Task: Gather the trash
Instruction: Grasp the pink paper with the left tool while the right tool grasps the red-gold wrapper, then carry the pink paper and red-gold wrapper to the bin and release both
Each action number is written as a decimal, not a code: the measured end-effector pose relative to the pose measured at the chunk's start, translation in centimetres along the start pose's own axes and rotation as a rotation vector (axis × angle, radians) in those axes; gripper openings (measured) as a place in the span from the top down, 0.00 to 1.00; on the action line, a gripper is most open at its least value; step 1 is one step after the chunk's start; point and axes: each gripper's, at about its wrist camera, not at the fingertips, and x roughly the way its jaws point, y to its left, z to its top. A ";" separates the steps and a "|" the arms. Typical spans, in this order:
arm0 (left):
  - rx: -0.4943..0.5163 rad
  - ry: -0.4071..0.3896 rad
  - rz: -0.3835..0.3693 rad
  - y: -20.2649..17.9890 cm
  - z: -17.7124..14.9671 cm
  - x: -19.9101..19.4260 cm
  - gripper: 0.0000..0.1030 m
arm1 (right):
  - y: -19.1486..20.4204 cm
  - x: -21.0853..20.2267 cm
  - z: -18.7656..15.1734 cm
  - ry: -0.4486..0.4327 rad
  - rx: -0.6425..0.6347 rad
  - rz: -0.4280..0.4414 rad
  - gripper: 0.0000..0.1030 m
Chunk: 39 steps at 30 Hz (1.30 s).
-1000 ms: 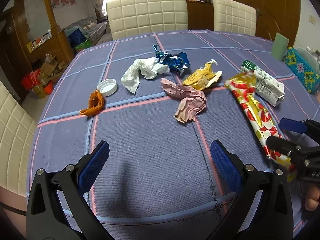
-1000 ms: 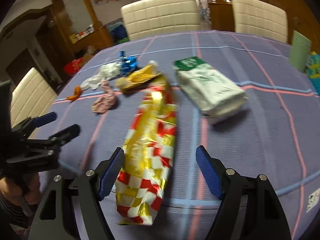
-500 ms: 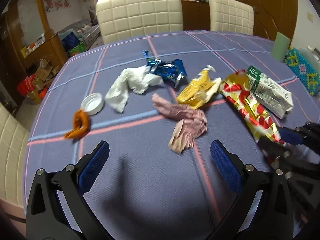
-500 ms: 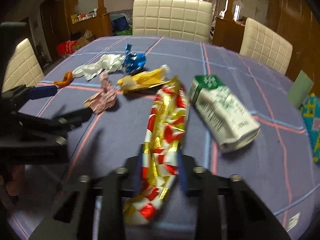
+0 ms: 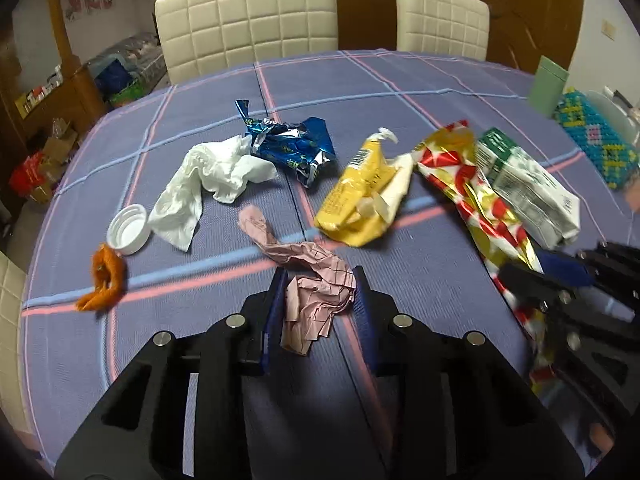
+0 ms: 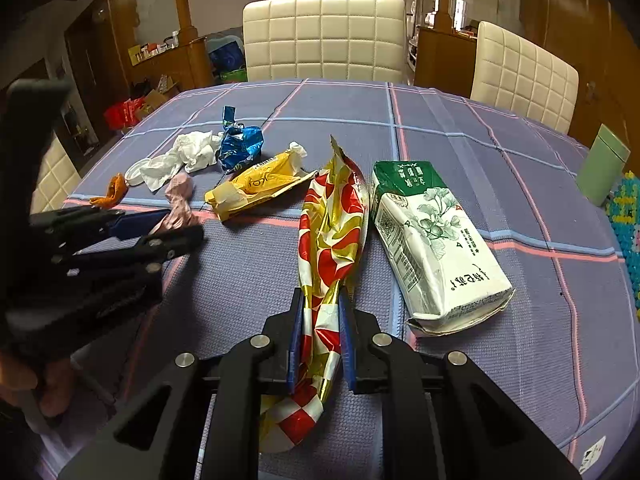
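Two claws, two pieces of trash.
My right gripper [image 6: 320, 336] pinches the gold-red wrapper [image 6: 332, 224]; my left gripper [image 5: 318, 308] is closing around the pink paper [image 5: 316, 292] beside it, which may slip free.

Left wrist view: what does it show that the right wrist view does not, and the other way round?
Only the left view shows the left gripper head-on, closing around the pink paper, and the white cap plainly. Only the right view shows the right gripper head-on, shut on the gold-red wrapper, and the carton with its whole printed face. Both show the checked cloth, tissue, blue wrapper, yellow pouch, orange scrap and two chairs.
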 end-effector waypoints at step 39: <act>-0.107 -0.202 0.169 10.3 -10.6 -16.0 0.72 | 17.6 -8.3 0.6 -0.138 -0.317 0.166 0.84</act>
